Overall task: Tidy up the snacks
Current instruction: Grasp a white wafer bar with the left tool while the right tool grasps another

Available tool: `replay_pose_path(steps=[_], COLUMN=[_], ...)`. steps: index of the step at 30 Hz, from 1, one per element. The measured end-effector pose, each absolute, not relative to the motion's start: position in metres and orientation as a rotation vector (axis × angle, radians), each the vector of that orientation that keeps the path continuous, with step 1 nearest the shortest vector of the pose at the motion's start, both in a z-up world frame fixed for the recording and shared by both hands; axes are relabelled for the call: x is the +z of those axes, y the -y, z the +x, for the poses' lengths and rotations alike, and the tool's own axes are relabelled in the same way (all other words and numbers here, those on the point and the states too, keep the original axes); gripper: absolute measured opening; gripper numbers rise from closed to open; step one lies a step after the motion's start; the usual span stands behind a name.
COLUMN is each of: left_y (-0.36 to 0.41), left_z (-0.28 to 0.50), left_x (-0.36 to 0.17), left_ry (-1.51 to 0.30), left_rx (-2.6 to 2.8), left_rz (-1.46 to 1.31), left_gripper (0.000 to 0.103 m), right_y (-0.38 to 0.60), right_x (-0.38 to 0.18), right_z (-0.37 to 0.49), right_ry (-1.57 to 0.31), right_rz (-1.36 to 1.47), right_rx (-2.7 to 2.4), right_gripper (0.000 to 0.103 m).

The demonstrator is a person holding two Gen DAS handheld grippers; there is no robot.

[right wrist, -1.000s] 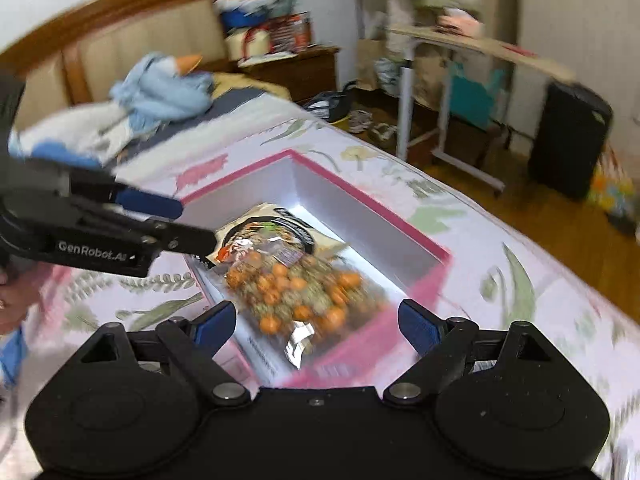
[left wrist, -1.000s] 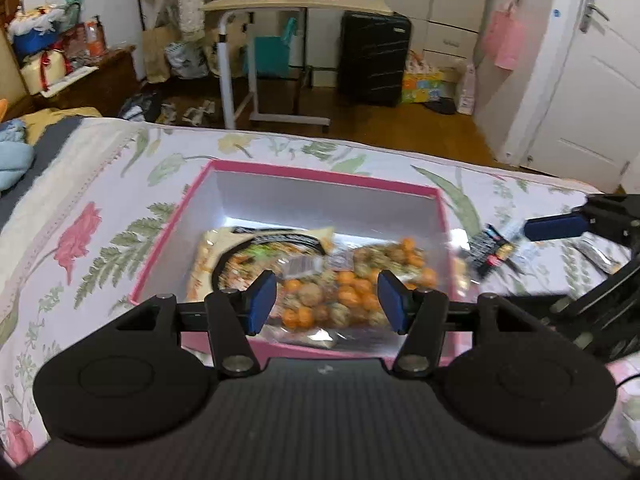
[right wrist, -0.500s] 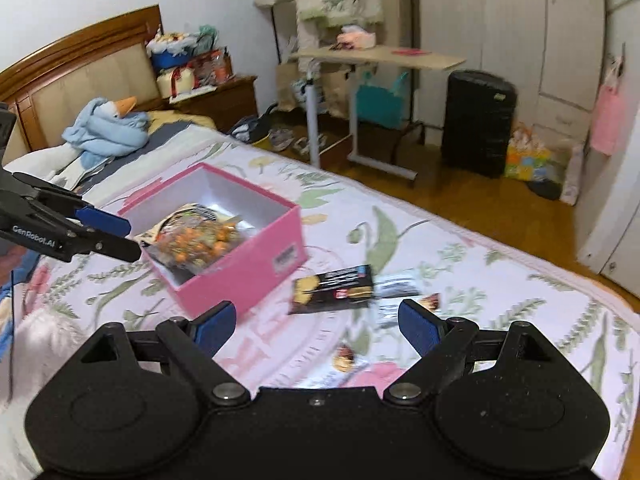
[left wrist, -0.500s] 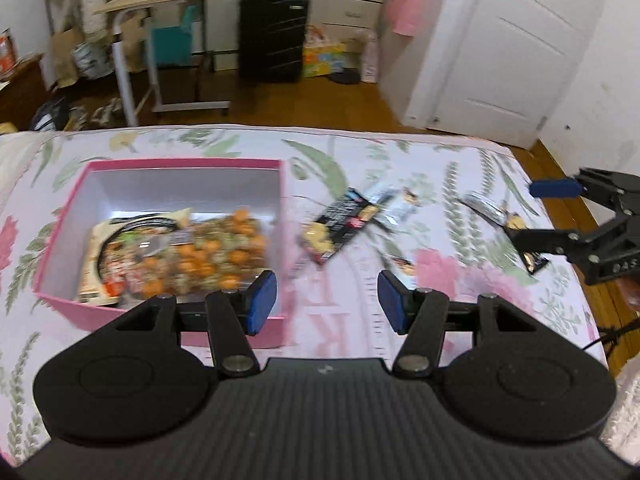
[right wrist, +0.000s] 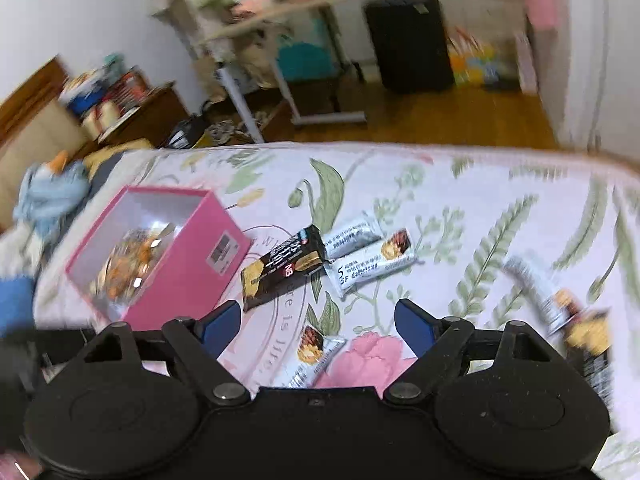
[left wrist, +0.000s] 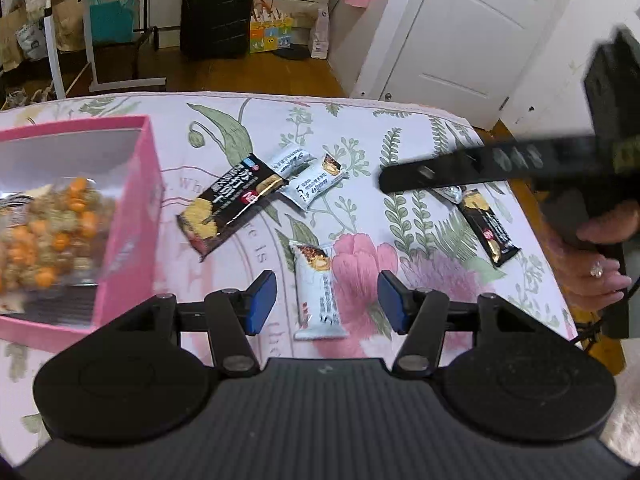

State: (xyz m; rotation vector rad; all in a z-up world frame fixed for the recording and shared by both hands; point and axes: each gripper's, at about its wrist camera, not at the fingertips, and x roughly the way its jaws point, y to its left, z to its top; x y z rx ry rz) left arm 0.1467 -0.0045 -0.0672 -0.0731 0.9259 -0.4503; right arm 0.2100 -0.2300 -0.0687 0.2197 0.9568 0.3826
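On the flowered bed (left wrist: 420,128), beside the pink box (left wrist: 132,224), a white snack bar (left wrist: 318,292) lies straight ahead between the left gripper (left wrist: 326,300)'s fingers, which stand apart and empty, its long axis running along their reach; the right gripper (right wrist: 318,324), empty and closing, hangs near it too.

The right gripper (right wrist: 318,326) hangs over a flowery bed cover (right wrist: 472,208), jaws wide but closing w/ nothing gripped. Under the gap lies a small white snack bar (right wrist: 316,356). A bit further off: a black cracker pack (right wrist: 282,266) & 2 white bars (right wrist: 374,258), touching. Left of them a pink box (right wrist: 188,272) holds a bag of orange snacks (right wrist: 128,260). Right edge: blurry packs (right wrist: 560,308)
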Motion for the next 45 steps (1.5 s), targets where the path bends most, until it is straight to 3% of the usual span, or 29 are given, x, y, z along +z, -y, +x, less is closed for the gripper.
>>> replay_pose_path(steps=[2,5,19,28,31,35,39,45], left_y=[0.011,0.013,0.02,0.042,0.038,0.024,0.013,0.016], left_z=[0.152,0.16,0.177,0.172,0.173,0.177,0.182,0.182], left_x=[-0.08,-0.098,-0.164,-0.176,-0.176,-0.173,-0.172,-0.173], left_ry=[-0.908,-0.919,-0.928,-0.893,-0.895,-0.921,-0.95,-0.952], left_rx=[-0.455,-0.483,-0.486,-0.47,-0.459,-0.463,-0.469,-0.474], left_rz=[-0.081,-0.108,-0.08,0.047,0.025,-0.055,-0.129,-0.094], left_gripper=[0.055,0.055,0.055,0.055,0.049,0.035,0.032,0.032], right_y=[0.23,0.226,0.235,0.219,0.219,0.217,0.208,0.216], right_x=[-0.085,-0.109,-0.185,-0.19,-0.191,-0.187,-0.176,-0.181], right_z=[0.225,0.245,0.296,0.297,0.3,0.299,0.292,0.299], right_ry=[-0.999,-1.041,-0.982,-0.896,-0.887,-0.893,-0.884,-0.948], right_rz=[0.282,0.317,0.522,0.361,0.347,0.225,0.003,0.135], right_rx=[0.362,0.333,0.205,0.204,0.198,0.243,0.298,0.256], right_gripper=[0.075,0.072,0.072,0.072,0.071,0.051,0.05,0.051])
